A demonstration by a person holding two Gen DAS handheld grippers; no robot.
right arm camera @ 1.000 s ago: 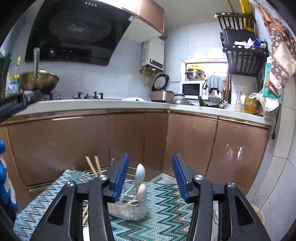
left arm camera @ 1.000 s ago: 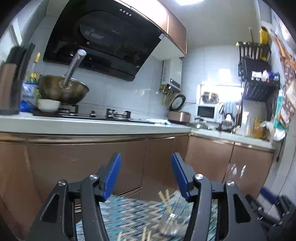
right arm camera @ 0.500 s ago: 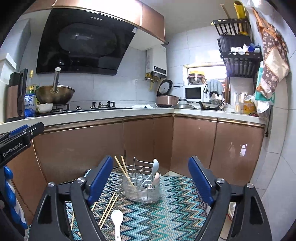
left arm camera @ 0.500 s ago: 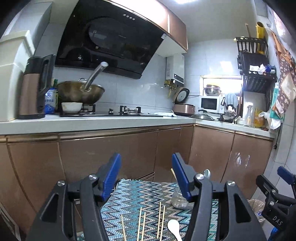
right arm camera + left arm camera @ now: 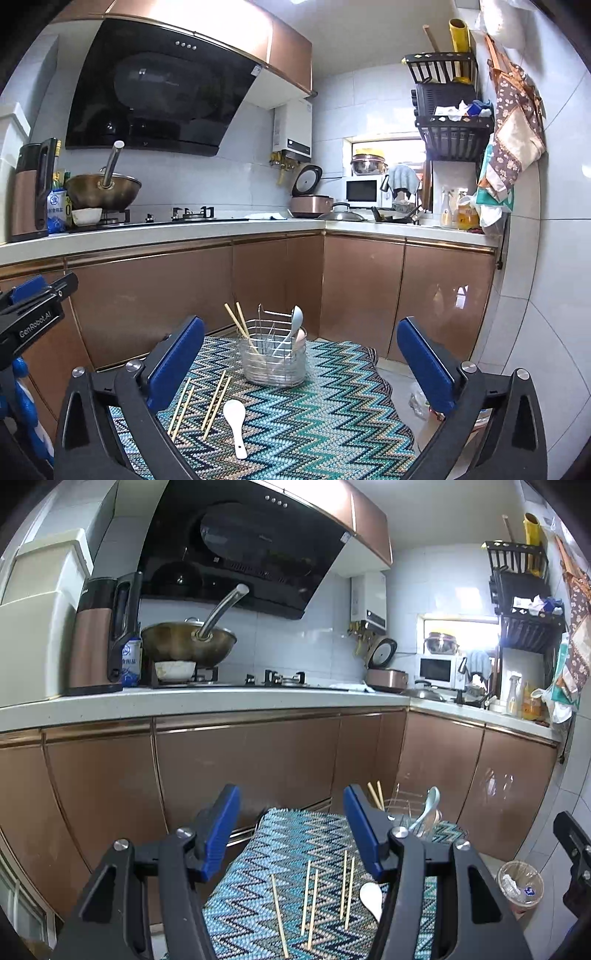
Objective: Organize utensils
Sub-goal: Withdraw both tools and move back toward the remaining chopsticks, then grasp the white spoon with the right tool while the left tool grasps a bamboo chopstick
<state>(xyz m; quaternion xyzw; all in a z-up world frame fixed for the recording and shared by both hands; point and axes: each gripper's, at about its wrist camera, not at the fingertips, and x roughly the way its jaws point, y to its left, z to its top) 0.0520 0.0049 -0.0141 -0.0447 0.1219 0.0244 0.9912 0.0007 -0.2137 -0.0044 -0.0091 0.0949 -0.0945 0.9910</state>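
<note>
A clear utensil holder point(image 5: 275, 363) stands on the zigzag cloth point(image 5: 332, 413), with two chopsticks and two spoons upright in it. In front of it lie several loose chopsticks point(image 5: 216, 402) and a white spoon point(image 5: 234, 417). My right gripper point(image 5: 299, 326) hovers short of the holder, its jaws opening wide with nothing between the pads. In the left wrist view the chopsticks point(image 5: 310, 901) and spoon point(image 5: 371, 897) lie below my left gripper point(image 5: 291, 795), which is open and empty. Its right finger half hides the holder point(image 5: 417, 816).
Brown cabinets point(image 5: 155, 295) under a white counter run behind the cloth-covered table and around the corner. A wok point(image 5: 188, 646) and a kettle point(image 5: 98, 635) stand on the counter. A lined bin point(image 5: 519, 886) sits on the floor to the right.
Both grippers have drawn back from the holder, bringing the cloth, loose chopsticks and white spoon into view. The right jaws have spread much wider. The left jaws stay as they were.
</note>
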